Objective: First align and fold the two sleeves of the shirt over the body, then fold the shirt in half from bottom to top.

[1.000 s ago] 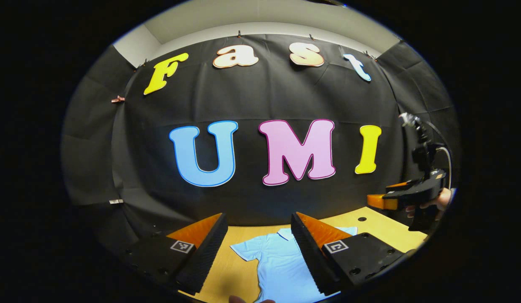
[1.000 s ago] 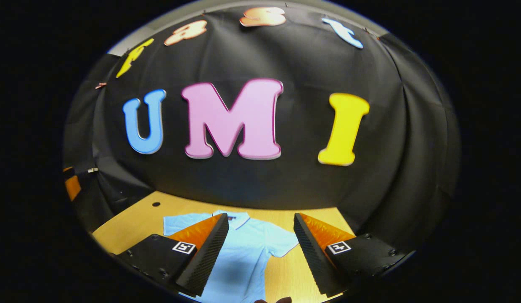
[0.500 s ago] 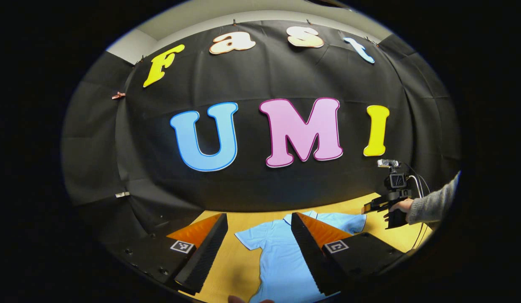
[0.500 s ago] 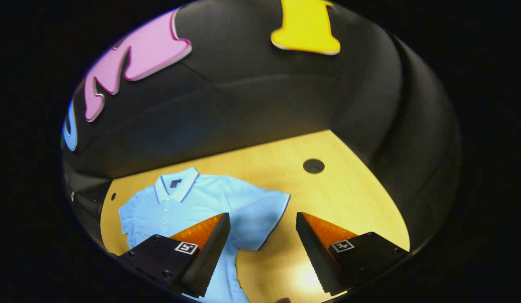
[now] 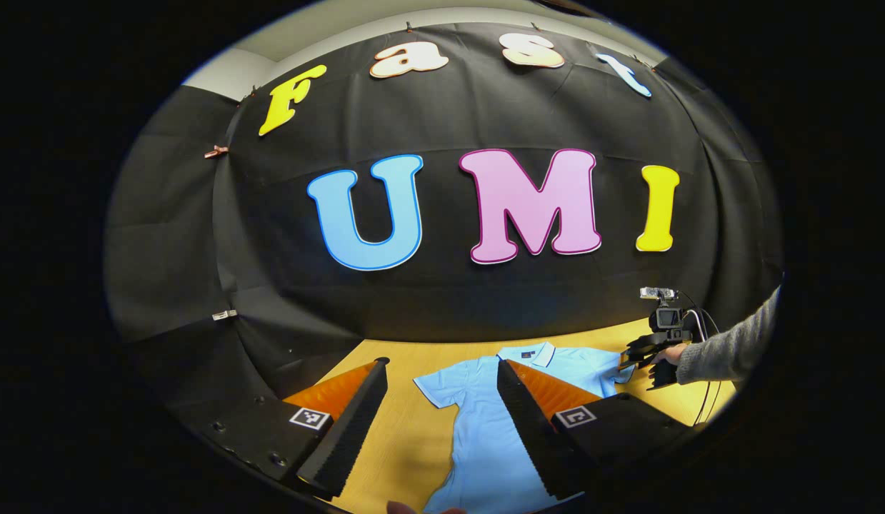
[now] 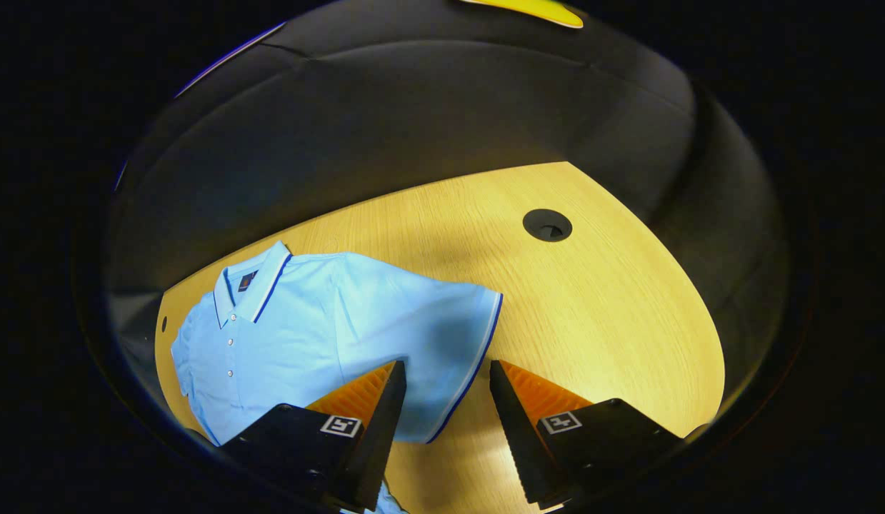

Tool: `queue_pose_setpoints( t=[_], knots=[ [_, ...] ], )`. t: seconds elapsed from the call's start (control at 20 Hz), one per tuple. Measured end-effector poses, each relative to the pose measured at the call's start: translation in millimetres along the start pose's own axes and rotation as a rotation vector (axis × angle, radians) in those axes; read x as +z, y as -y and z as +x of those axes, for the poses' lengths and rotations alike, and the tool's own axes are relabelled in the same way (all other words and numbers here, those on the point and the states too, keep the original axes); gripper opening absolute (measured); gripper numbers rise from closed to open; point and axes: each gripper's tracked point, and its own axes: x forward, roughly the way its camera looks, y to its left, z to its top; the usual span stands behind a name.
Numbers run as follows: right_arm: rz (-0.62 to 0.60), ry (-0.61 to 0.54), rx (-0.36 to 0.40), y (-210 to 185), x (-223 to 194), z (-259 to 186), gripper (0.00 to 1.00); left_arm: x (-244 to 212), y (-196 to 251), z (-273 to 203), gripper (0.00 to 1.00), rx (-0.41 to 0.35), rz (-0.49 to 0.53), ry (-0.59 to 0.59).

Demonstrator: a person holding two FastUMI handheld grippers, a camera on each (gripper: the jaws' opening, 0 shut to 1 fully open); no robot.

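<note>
Shirt (image 6: 299, 343) is seen lying flat and face up on the wooden surface (image 6: 599, 307), collar toward the booth wall and both short sleeves spread outward. The right hand-held gripper (image 6: 446, 400) is held nearest, spread open just above the trimmed cuff of the right sleeve (image 6: 449, 350), whose edge runs between its fingers. The left hand-held gripper (image 5: 442, 414), also spread and empty, is held farther back, with the left sleeve (image 5: 438, 385) ahead.

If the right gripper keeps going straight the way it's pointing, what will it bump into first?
Most likely the cuff edge of the light blue polo shirt's sleeve, which lies on the wooden table right ahead of the open right gripper. Depth is hard to judge, so it might touch bare table just beside the cuff instead.
</note>
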Motion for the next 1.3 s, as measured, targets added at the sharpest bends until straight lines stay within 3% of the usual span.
queue_pose_setpoints(
  t=[0.1,0.2,0.25,0.35,0.4,0.5,0.65,0.8,1.0,1.3],
  knots=[
    [0.001,0.014,-0.009,2,6,2,0.71,0,-3,-1,0.99,0.01,0.001,0.0],
    [0.003,0.007,-0.009,1,3,8,0.46,-2,-6,-1,0.99,0.014,0.005,-0.003],
    [0.009,-0.007,-0.002,1,4,8,0.49,-3,-6,0,0.99,0.016,0.005,-0.005],
    [0.011,-0.016,-0.007,-1,4,7,0.26,-4,-8,-1,0.99,0.018,0.004,-0.005],
    [-0.002,-0.014,-0.011,-1,3,8,0.26,-4,-8,-1,0.99,0.017,0.004,-0.005],
    [0.002,-0.014,-0.014,-3,3,9,0.09,-5,-10,-3,0.99,0.017,0.007,-0.005],
    [-0.019,0.004,-0.001,-7,8,3,0.05,-7,-15,-4,0.99,0.024,0.005,-0.008],
    [-0.051,0.095,0.011,-26,31,-11,0.05,-12,-23,-5,0.99,0.035,-0.003,-0.013],
    [-0.093,0.152,0.121,-91,41,-36,0.05,-17,-34,-6,0.99,0.056,-0.021,-0.019],
    [-0.222,0.151,0.267,-194,11,-52,0.05,-21,-57,-16,0.99,0.103,-0.035,-0.018]
  ],
)
